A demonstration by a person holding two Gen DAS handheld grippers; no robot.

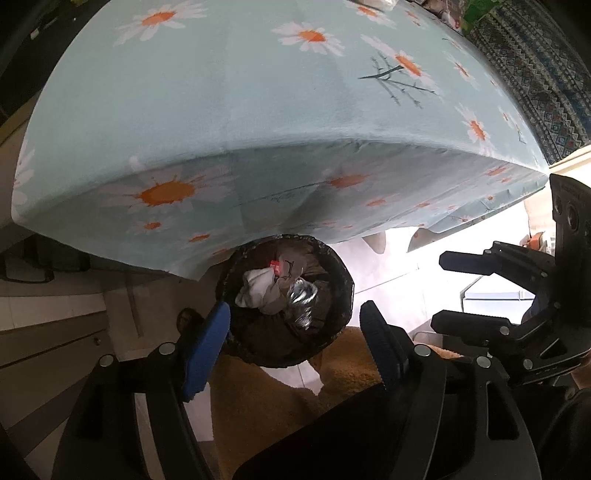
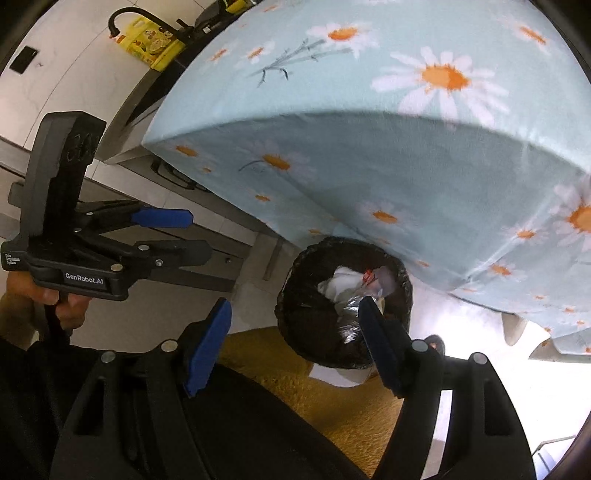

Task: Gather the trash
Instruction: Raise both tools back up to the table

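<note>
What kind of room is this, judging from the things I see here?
Probably a home kitchen or dining corner. A table under a light blue daisy-print tablecloth stands over a small round bin with a black liner, already holding trash. A black curved tap and tiled floor appear behind.

Bin mouth point(image 1: 288, 306) lies open from above — overhanging tablecloth point(image 1: 258, 206) crowds its far rim.

The tablecloth point(image 1: 229, 110) overhangs and hides the far rim of the bin point(image 1: 332, 266). The crumpled items in the bin cannot be identified. The yellow packet point(image 2: 155, 46) bears print too small to read.
</note>
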